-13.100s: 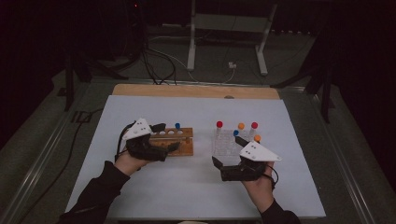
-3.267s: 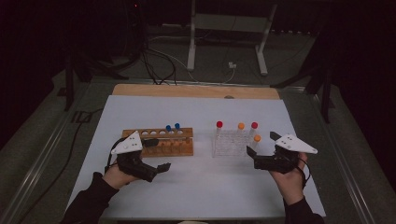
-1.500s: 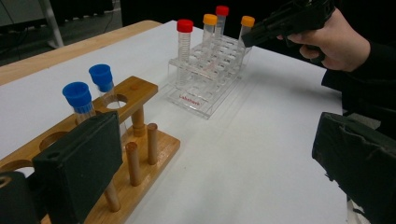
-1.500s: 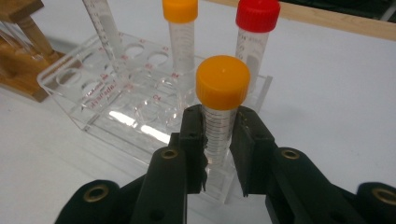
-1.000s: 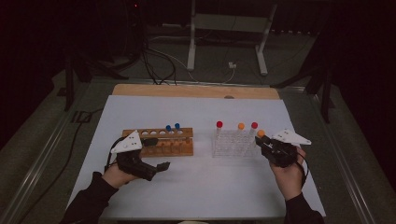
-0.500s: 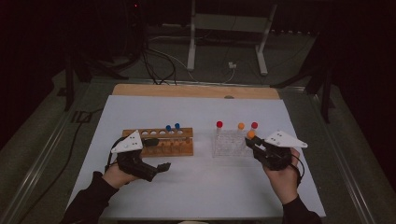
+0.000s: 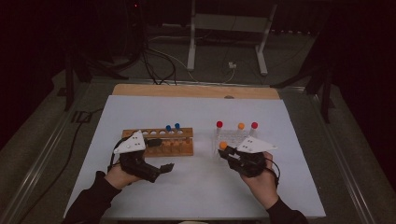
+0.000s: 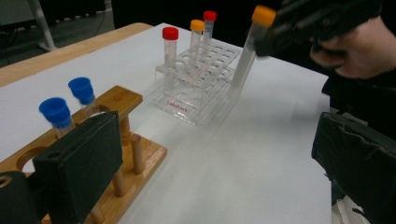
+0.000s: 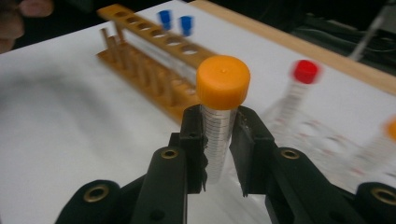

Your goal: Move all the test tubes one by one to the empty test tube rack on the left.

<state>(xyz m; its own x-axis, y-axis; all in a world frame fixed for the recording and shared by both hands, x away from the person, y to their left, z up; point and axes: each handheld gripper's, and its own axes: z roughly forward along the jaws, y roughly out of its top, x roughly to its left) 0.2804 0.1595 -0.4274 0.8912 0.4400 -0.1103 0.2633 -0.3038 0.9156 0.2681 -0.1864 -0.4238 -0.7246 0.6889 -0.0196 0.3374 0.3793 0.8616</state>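
My right gripper (image 7: 229,155) is shut on an orange-capped clear tube (image 7: 223,145), holding it tilted just in front of the clear plastic rack (image 7: 236,139). In the right gripper view the tube (image 9: 222,84) stands between the gripper's (image 9: 219,135) closed pads. The clear rack holds a red-capped tube (image 7: 219,124), an orange-capped tube (image 7: 241,125) and another red-capped tube (image 7: 254,125). The wooden rack (image 7: 159,145) carries two blue-capped tubes (image 7: 173,127). My left gripper (image 7: 164,168) rests open in front of the wooden rack, with nothing between its jaws (image 8: 215,140).
The racks stand on a white sheet (image 7: 196,186) over a wooden tabletop (image 7: 196,90). Beyond the table are a metal stand (image 7: 229,28) and cables on the floor (image 7: 154,60). A cable (image 7: 70,140) runs along the table's left side.
My right gripper has carried the orange-capped tube leftward, from the clear rack's right end to its front left. The left gripper has stayed put.
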